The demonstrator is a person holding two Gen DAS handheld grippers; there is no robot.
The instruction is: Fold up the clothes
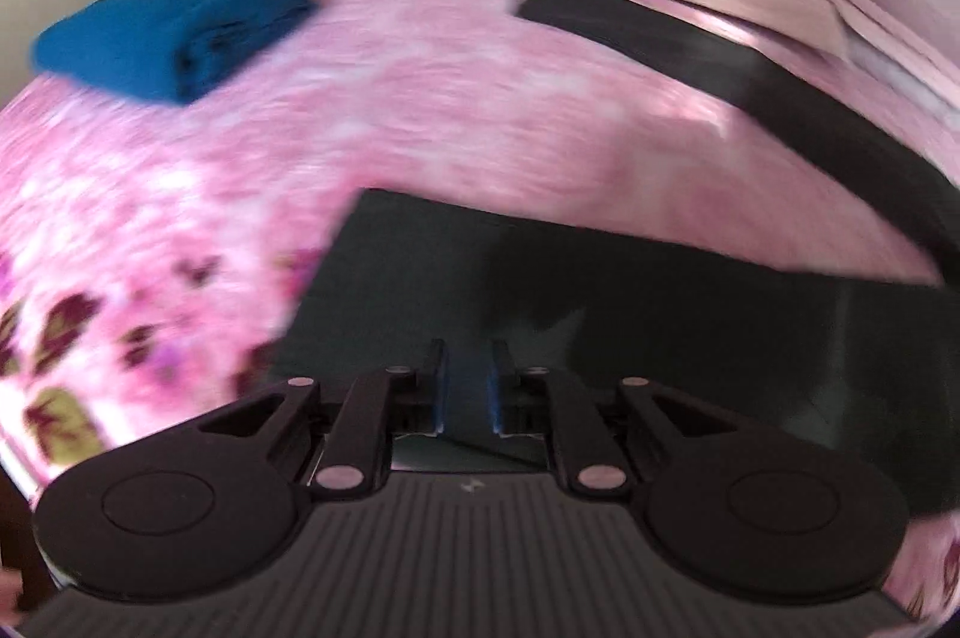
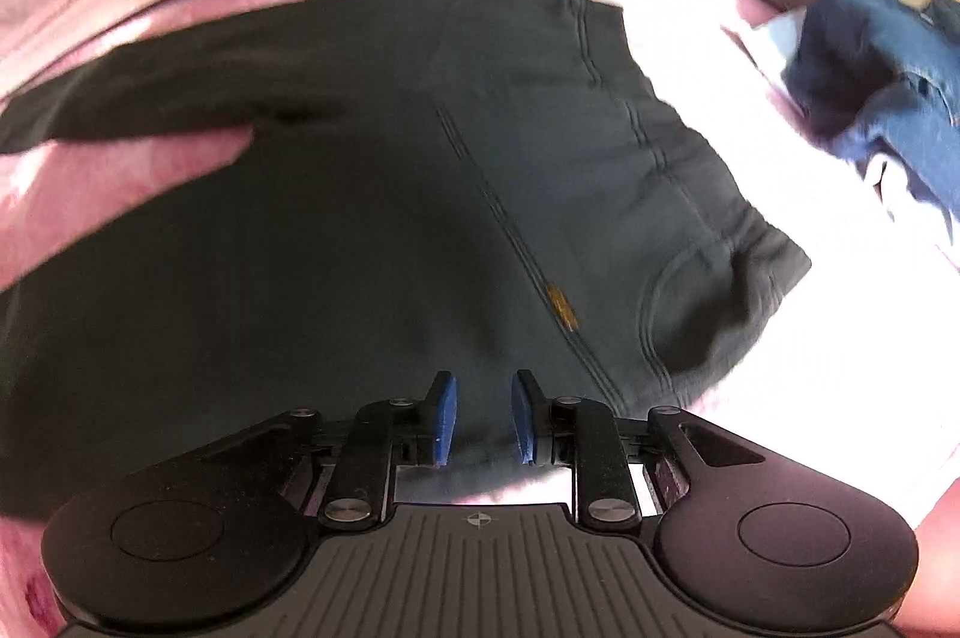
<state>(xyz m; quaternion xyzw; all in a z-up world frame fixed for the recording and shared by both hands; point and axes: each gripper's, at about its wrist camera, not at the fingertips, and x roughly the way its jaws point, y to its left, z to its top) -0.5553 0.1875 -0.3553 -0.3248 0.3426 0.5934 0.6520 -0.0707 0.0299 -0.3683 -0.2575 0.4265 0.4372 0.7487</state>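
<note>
Dark grey trousers (image 2: 372, 230) on pink bedspread (image 1: 420, 98), left gripper (image 1: 468, 386) and right gripper (image 2: 483, 416) slightly parted, empty above them

Motion-blurred floral bedspread (image 1: 180, 242), dark trousers (image 1: 660, 338) cut off at right edge, blue clothes pile (image 2: 882, 92) smeared

Left wrist view: sits behind left tool (image 1: 468, 386), looks forward, low over bed (image 1: 450, 98). Right wrist view: behind right tool (image 2: 483, 416), close above dark trousers (image 2: 360, 218). Both share trousers, bed.
</note>
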